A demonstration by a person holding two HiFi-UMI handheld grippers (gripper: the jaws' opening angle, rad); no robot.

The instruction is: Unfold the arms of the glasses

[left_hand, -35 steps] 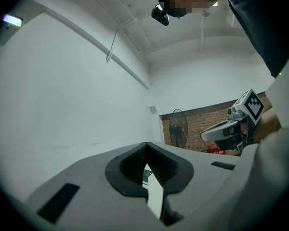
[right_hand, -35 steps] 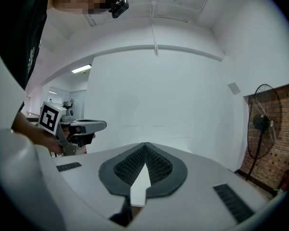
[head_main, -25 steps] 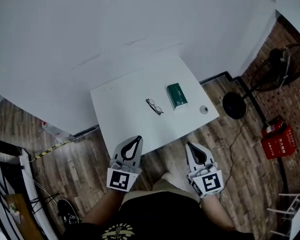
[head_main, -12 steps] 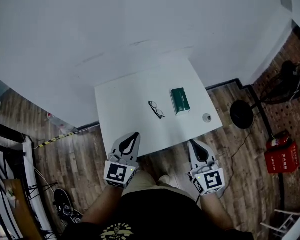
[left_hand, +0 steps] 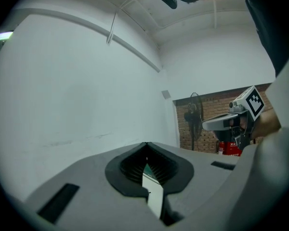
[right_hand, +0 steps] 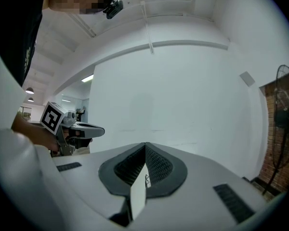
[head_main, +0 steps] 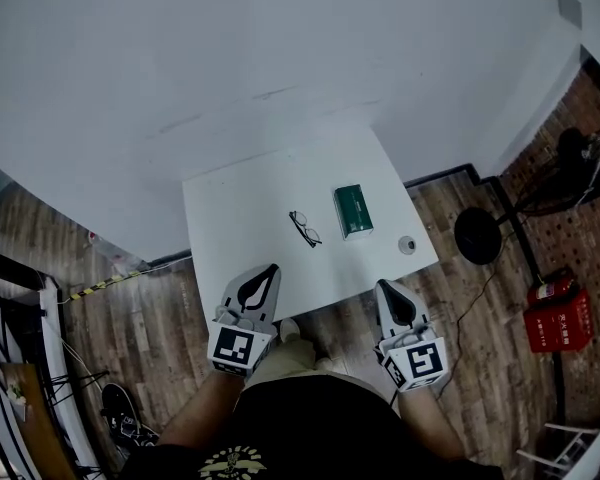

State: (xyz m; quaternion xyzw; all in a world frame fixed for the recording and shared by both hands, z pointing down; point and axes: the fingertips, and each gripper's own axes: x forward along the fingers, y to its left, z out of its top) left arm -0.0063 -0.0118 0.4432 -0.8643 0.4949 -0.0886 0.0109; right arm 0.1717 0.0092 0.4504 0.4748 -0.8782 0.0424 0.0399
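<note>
Compared with one second ago: only a small drift of both grippers along the near edge of the white table (head_main: 230, 230), no real reach forward. Left gripper (head_main: 271, 271) with its tip just over that edge, right gripper (head_main: 387, 290) with its tip just short of it, above the wooden floor (head_main: 150, 308). Both fully closed, tips pressed together, holding nothing; only table surface visible through the hollow behind the tips.

For the task, means almost nothing done so far: still the approach, glasses (head_main: 305, 228) untouched and lying at the same place on the table. Probably necessary to bring both grippers forward and to open at least one pair of jaws before any contact.

Position of the glasses: ahead of both grippers and well apart from them, between their two lines but closer to the line of the left one. Visible also, very tiny, through the hollow of the right jaws. Just to the right of the glasses, ahead of the right gripper, a dark green box (head_main: 354, 211); nearer to that gripper, close to the table corner, a small round grey object (head_main: 407, 245).

Look of the glasses: small, thin dark frame, lying flat and turned diagonally. Seem folded, arms behind the front, but too small to separate each arm. By judgement light and easy to push across the smooth top, so better one gripper to steady the frame and the other to swing an arm out.
</note>
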